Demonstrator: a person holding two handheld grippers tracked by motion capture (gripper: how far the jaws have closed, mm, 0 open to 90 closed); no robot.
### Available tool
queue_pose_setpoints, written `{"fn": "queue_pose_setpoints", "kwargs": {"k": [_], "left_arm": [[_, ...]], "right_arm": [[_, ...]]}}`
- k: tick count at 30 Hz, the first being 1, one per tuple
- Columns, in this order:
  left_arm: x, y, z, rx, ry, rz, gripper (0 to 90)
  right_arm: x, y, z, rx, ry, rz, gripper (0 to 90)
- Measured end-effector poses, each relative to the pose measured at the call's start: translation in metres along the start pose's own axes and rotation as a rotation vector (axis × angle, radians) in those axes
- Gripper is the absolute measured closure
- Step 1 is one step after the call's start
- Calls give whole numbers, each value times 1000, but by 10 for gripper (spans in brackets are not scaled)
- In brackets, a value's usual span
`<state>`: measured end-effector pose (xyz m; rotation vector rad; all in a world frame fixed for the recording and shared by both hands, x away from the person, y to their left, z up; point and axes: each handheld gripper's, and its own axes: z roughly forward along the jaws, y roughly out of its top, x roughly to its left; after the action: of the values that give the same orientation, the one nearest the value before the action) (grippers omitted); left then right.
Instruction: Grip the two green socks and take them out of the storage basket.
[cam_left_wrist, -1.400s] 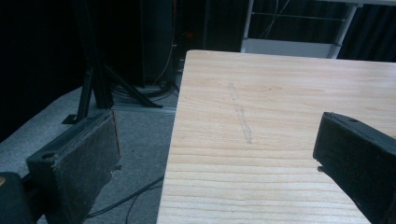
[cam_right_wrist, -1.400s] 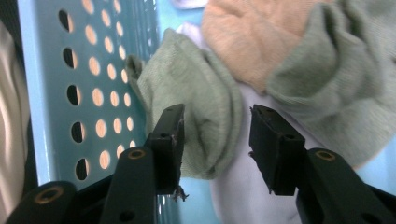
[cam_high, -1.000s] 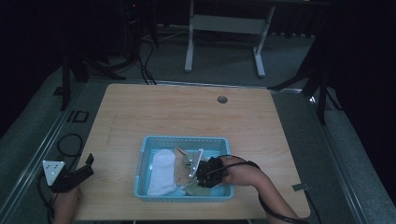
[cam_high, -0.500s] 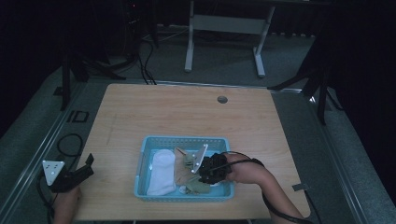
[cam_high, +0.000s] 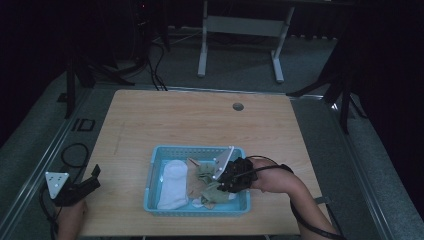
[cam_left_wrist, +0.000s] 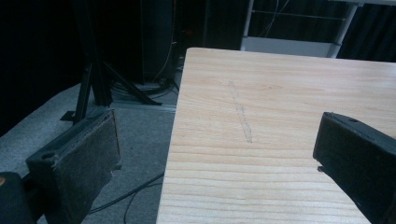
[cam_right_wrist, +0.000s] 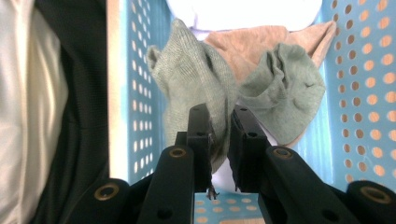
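Table (cam_high: 200, 125): light wood; the far half is bare, with a small round hole (cam_high: 238, 106) near the far edge.
Basket (cam_high: 155, 170): blue, with holes in the walls, on the near middle of the table, its near wall close to the table's near edge.
Room around: bare wood to the left and right of the basket.
Left gripper (cam_high: 82, 186): at the near left corner, over the table's left edge, jaws wide apart with nothing between them.
Right gripper (cam_right_wrist: 220, 119): inside the basket at its right part, jaws nearly together, pinching the green sock (cam_right_wrist: 196, 79).
Green sock: grey-green, knitted, crumpled, in the basket.
Other cloths: a white sock (cam_high: 172, 182) in the left part; a tan cloth (cam_right_wrist: 252, 39) under the green one.
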<state>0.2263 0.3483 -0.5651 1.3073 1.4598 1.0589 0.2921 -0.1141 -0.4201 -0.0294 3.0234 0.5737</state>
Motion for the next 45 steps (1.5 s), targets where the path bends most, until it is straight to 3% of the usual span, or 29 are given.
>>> {"fn": "queue_pose_setpoints", "kwargs": {"k": [8, 18, 23, 28, 35, 45], "left_arm": [[0, 0, 0, 2, 1, 0, 3], [0, 0, 1, 11, 3, 5, 3], [0, 0, 1, 8, 4, 2, 3], [0, 0, 0, 6, 4, 1, 4], [0, 0, 1, 7, 5, 1, 3], [0, 0, 0, 7, 8, 6, 3]], "right_arm": [[0, -1, -15, 0, -28, -16, 793], [-12, -6, -32, -8, -54, 21, 793], [-16, -9, -48, -38, -83, 34, 793], [-21, -16, -76, -92, -146, 63, 793], [-22, -37, -89, -85, -191, 93, 793], [-27, -88, -94, -98, -216, 213, 793]]}}
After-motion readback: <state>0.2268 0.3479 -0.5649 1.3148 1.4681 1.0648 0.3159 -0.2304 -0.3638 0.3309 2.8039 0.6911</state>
